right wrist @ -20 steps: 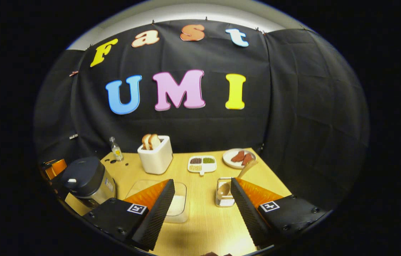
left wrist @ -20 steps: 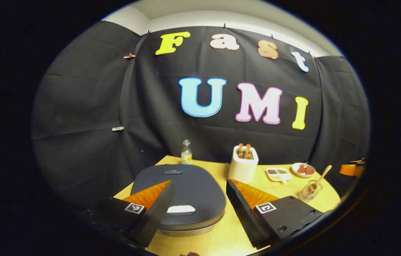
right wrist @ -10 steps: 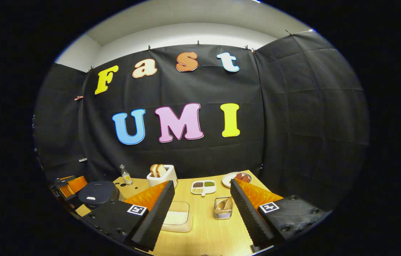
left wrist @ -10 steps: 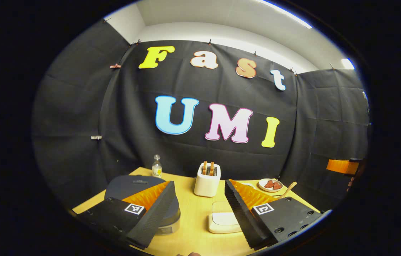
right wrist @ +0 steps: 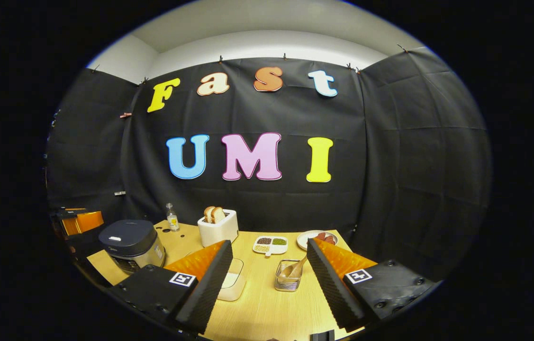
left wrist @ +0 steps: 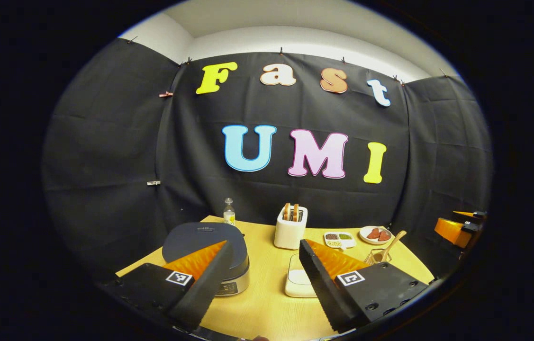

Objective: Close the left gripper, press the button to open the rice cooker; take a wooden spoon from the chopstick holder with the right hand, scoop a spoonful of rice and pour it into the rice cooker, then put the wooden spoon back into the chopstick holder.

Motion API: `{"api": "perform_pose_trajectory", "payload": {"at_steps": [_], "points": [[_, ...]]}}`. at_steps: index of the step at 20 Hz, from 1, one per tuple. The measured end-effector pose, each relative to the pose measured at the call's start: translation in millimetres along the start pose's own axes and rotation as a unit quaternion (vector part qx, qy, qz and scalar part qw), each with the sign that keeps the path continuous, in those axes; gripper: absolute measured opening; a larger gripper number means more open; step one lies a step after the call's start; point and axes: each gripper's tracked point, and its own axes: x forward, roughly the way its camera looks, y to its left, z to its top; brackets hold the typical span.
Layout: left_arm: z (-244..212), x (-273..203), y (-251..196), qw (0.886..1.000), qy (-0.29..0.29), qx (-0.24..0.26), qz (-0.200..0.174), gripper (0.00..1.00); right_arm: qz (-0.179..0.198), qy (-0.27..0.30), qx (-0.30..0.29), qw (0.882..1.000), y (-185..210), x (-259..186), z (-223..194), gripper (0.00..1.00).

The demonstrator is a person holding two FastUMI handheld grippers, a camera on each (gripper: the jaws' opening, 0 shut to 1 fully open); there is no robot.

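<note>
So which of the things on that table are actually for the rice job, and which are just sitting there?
For the job:
rice cooker, lid shut
wooden spoon
chopstick holder, spoon inside
rice container

Just lying about:
toaster with bread
small bottle
divided dish
plate of reddish food

Our left gripper [left wrist: 259,282] has two wedge fingers with bumpy inner faces and ridged backs. Each sits on a black block with a small square black-and-white marker and round screws. Our right gripper [right wrist: 269,284] looks just the same: wedges, markers, screws.
</note>
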Motion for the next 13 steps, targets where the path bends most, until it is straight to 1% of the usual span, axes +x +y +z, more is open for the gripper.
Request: {"api": "perform_pose_trajectory", "payload": {"at_steps": [3, 8, 10, 13], "points": [[-5.3, 3.0, -4.0, 1.000, 0.009, -0.002, -0.008, 0.95, -0.006, 0.015, 0.009, 1.000, 0.0, 1.4, -6.9, 0.98], [-13.3, 11.8, 6.3, 1.000, 0.020, 0.010, -0.019, 0.95, -0.029, 0.039, -0.004, 0.999, -3.4, 0.2, -25.4, 0.99], [-20.2, 16.2, 10.6, 0.999, 0.033, 0.011, -0.026, 0.95, -0.039, 0.055, -0.008, 0.998, -4.7, -1.3, -35.0, 0.99], [-15.3, 22.3, 18.2, 0.999, 0.032, 0.011, -0.034, 0.95, -0.058, 0.050, -0.001, 0.997, -5.0, 3.2, -30.2, 0.99]]}}
